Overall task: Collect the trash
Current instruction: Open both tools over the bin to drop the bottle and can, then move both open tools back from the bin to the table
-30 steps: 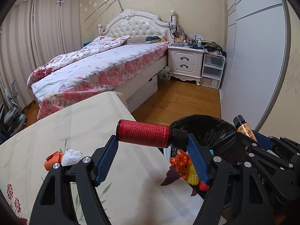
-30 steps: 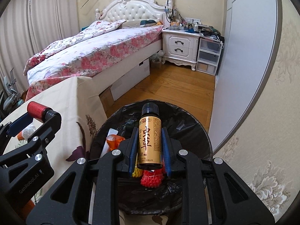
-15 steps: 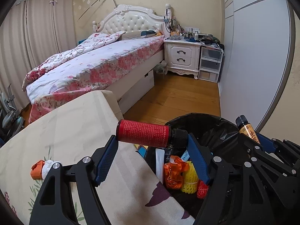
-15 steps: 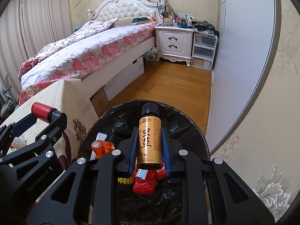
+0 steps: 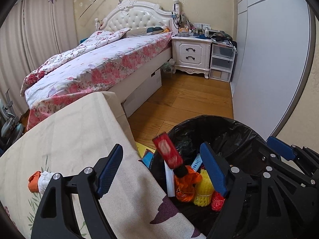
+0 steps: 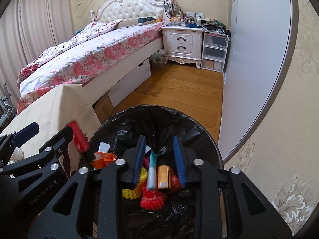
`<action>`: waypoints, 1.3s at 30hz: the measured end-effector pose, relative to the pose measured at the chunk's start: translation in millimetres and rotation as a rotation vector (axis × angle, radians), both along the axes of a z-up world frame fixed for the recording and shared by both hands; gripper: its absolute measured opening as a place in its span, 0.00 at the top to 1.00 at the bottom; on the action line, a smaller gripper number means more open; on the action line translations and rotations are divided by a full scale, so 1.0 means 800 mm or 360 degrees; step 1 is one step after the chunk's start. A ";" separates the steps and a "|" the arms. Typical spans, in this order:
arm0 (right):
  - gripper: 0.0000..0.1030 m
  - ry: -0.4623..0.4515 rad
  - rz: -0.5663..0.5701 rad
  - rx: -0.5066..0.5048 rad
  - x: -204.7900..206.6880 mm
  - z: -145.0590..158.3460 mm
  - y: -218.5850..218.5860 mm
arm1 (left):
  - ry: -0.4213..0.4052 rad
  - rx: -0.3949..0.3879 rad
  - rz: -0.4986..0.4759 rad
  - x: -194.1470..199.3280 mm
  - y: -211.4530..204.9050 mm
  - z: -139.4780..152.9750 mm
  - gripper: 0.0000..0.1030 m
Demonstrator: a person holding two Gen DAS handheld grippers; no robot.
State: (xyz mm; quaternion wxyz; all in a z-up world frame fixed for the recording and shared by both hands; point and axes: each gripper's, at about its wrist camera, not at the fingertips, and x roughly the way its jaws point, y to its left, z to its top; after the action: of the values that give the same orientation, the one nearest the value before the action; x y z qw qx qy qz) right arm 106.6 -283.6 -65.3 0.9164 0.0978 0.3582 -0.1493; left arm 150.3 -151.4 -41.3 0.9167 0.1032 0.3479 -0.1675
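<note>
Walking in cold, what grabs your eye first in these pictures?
The red bottle, blurred and tilted, is dropping between the opening left claw toward the black-lined trash bin. Over the same bin the right claw is opening too, a gold bottle lying among the trash below it. Behind stands a flowered bed.

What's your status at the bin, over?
Both grippers opening, nothing between pads. Red bottle and gold bottle dropping into the bin. Orange-white scrap left on table. Nothing blocking.

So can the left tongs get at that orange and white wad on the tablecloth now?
Probably yes. The left tongs are opening, the red bottle dropping clear into the bin. The wad lies uncovered on the tablecloth, beside the left finger.
</note>
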 end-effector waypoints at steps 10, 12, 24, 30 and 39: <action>0.59 -0.0025 -0.0036 -0.0004 -0.008 0.006 -0.005 | -0.0002 -0.0008 0.0010 -0.001 0.005 0.000 0.23; 0.58 -0.0026 -0.0039 -0.0005 -0.009 0.008 -0.006 | -0.0004 -0.0011 0.0015 -0.001 0.007 0.002 0.23; 0.50 -0.0035 0.0004 -0.0006 -0.014 0.018 0.012 | -0.0041 -0.0053 0.0093 -0.014 0.048 0.023 0.22; 0.50 -0.0023 0.0079 0.0005 -0.010 0.021 0.040 | -0.0044 -0.0051 0.0203 -0.021 0.093 0.026 0.21; 0.40 -0.0014 0.0239 -0.0004 -0.003 0.023 0.100 | -0.0024 -0.0035 0.0416 -0.025 0.172 0.024 0.21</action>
State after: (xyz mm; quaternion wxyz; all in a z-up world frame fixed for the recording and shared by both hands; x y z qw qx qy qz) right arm 104.6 -203.4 -47.0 0.9267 0.0701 0.3604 -0.0802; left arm 130.1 -13.9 -21.8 0.9344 0.0480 0.3494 -0.0495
